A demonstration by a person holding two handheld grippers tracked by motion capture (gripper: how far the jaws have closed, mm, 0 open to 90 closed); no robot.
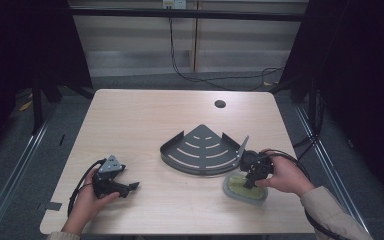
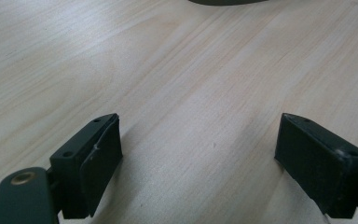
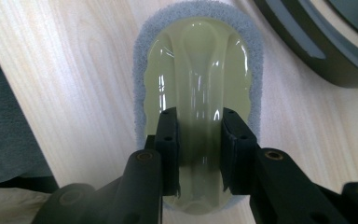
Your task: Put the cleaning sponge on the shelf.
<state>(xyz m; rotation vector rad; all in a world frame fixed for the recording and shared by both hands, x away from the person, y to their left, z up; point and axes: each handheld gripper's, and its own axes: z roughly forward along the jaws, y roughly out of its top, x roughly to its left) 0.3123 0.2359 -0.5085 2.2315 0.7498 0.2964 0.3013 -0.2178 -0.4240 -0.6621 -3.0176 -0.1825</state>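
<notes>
We pinch the sponge (image 3: 196, 70) by its stiff, slippery plastic ridge with the right gripper (image 3: 199, 140); it seems light and the foam soft. Left gripper (image 2: 198, 158) jaws are spread.

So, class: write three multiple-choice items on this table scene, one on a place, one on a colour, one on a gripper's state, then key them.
1. Where does the sponge lie?
A. inside the rack
B. on the table, beside the rack
C. on the floor

2. What colour is the corner rack?
A. white
B. red
C. dark grey

3. How do the left gripper jaws stand?
A. wide apart, nothing between
B. clamped on the sponge
C. clamped on the rack

Key: B, its foam rests on wood; C, dark metal; A, bare table between them.
</notes>
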